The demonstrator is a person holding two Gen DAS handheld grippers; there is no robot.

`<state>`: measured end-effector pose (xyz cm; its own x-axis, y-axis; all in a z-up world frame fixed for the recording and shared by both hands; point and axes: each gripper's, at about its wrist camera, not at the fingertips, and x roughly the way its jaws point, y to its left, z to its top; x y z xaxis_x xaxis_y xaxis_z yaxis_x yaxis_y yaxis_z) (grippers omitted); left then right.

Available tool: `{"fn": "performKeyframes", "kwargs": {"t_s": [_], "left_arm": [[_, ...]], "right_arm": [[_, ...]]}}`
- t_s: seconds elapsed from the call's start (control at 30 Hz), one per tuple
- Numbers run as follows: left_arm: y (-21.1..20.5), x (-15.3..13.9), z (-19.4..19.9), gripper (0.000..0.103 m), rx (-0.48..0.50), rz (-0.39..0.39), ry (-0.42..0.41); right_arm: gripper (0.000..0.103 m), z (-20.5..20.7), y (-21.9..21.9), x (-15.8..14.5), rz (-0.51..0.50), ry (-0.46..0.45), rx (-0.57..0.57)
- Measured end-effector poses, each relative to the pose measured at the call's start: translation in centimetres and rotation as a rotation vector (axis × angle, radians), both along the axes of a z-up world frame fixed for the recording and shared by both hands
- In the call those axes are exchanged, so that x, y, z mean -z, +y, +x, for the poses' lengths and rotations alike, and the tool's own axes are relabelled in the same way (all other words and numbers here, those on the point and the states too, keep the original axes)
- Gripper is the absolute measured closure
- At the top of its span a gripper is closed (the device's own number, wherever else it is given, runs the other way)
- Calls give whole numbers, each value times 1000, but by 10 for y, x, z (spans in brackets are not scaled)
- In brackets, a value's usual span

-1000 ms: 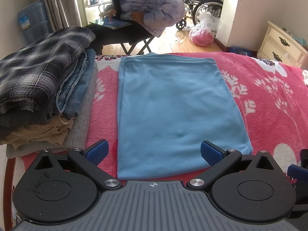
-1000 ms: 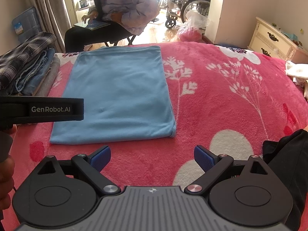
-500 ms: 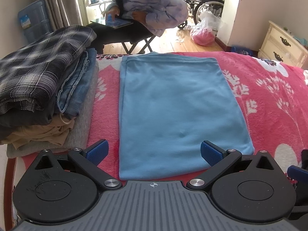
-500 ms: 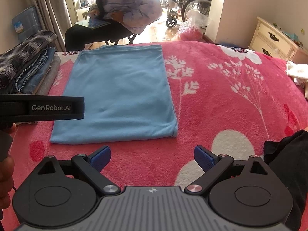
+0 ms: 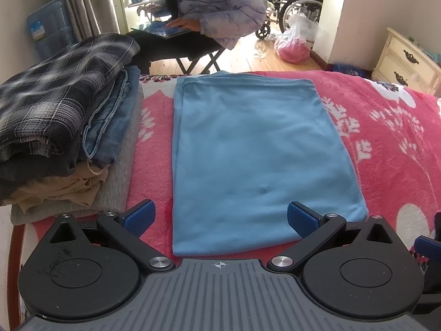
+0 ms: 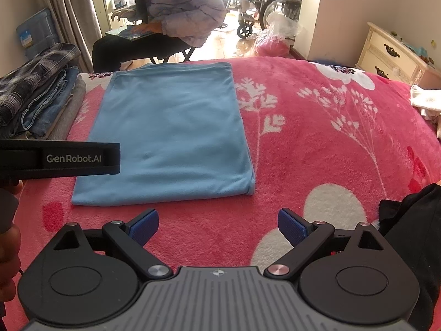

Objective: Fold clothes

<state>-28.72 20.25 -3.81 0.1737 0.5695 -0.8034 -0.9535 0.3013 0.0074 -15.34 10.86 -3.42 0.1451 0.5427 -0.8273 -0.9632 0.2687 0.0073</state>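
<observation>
A light blue garment [image 5: 248, 149] lies flat as a smooth folded rectangle on the red flowered blanket [image 5: 391, 138]. In the left wrist view my left gripper [image 5: 219, 218] is open, its blue pads wide apart over the garment's near edge, holding nothing. The same blue garment [image 6: 171, 132] shows in the right wrist view, ahead and left of my right gripper [image 6: 218, 224], which is open and empty above bare blanket [image 6: 317, 143]. The left gripper's black body [image 6: 59, 160] reaches in from the left edge of that view.
A stack of folded clothes [image 5: 60, 127], plaid on top, sits left of the blue garment. Dark cloth [image 6: 408, 220] lies at the near right. A seated person [image 5: 204, 19] is beyond the bed's far edge, near a wheelchair [image 5: 292, 2]. A cream dresser [image 5: 408, 60] stands right.
Both views have shifted slightly, the blue garment sitting a little further right in them. The garment lies as before and both grippers stay open. The seated person has moved a little.
</observation>
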Motion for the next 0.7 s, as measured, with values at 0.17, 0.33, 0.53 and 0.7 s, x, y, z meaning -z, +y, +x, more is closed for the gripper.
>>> {"fn": "performKeyframes", "kwargs": {"t_s": [0.17, 0.33, 0.53, 0.7], "left_arm": [[0, 2, 0, 0, -1, -6, 4], [0, 4, 0, 0, -2, -12, 7], [1, 6, 0, 0, -3, -17, 10], [0, 8, -1, 0, -6, -23, 11]], "right_arm": [[7, 0, 1, 1, -4, 1, 1], [7, 1, 1, 2, -7, 0, 2], [7, 0, 2, 4, -13, 0, 2], [7, 0, 3, 4, -15, -2, 1]]}}
